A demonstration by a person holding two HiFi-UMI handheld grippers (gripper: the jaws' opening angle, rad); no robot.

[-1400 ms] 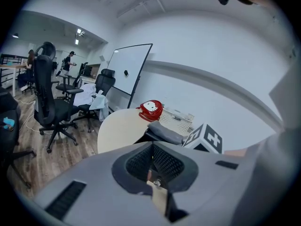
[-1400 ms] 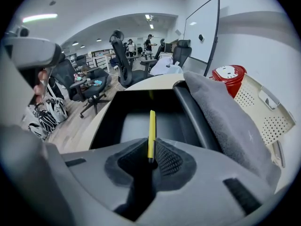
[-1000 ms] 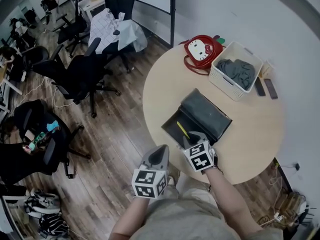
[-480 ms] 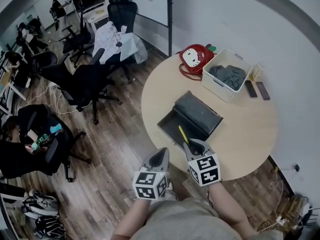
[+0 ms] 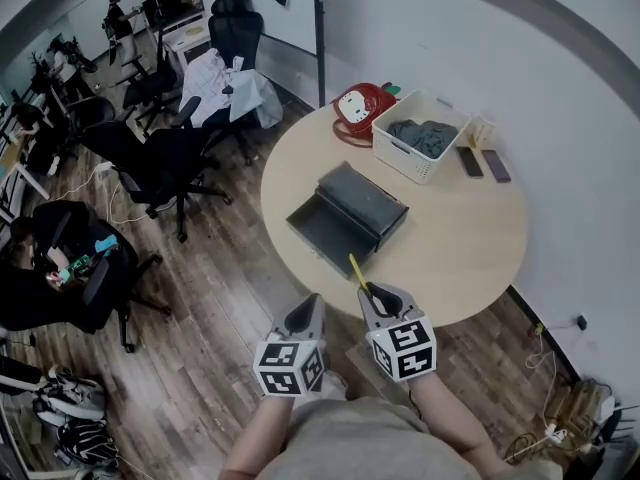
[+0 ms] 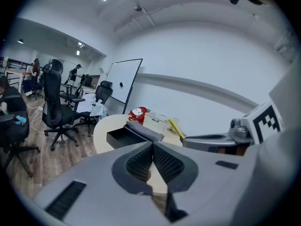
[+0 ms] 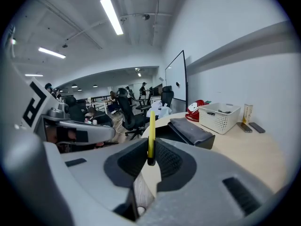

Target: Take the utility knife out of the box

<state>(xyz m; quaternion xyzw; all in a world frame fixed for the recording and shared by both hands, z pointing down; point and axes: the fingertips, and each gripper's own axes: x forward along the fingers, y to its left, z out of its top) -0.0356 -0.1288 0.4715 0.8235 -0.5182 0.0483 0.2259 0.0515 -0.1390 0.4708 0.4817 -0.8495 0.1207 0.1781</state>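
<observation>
The utility knife [image 5: 357, 271] is clamped by its dark lower end between the fingers of the right gripper [image 5: 372, 290], which are closed on it. Its yellow body is held edge-on, and its long axis runs straight out ahead of the fingertips, away from the person. In the right gripper view the utility knife [image 7: 151, 131] stands upright from the pads, with its free end well clear above them. From the head view that free end is aimed at the near corner of the box [image 5: 345, 218] but is kept apart from it.

A second ago the right fingers were inside the open box with the knife down in its tray. Now knife and gripper have been drawn back and lifted, and are held over the near edge of the table [image 5: 470, 238]. The left gripper [image 5: 308, 303] has been pulled back alongside.

The left gripper's fingers are pressed together with nothing between them. They are held just left of the right fingers, off the table's edge and over the wooden floor [image 5: 210, 298].

Ahead of the knife's tip only the open box is met, its lid laid back. Well beyond it are a white basket [image 5: 398, 158] holding grey cloth, a red bag [image 5: 358, 108] and two phones [image 5: 470, 161]. Office chairs [image 5: 160, 158] are seen far to the left of both sets of fingers.
</observation>
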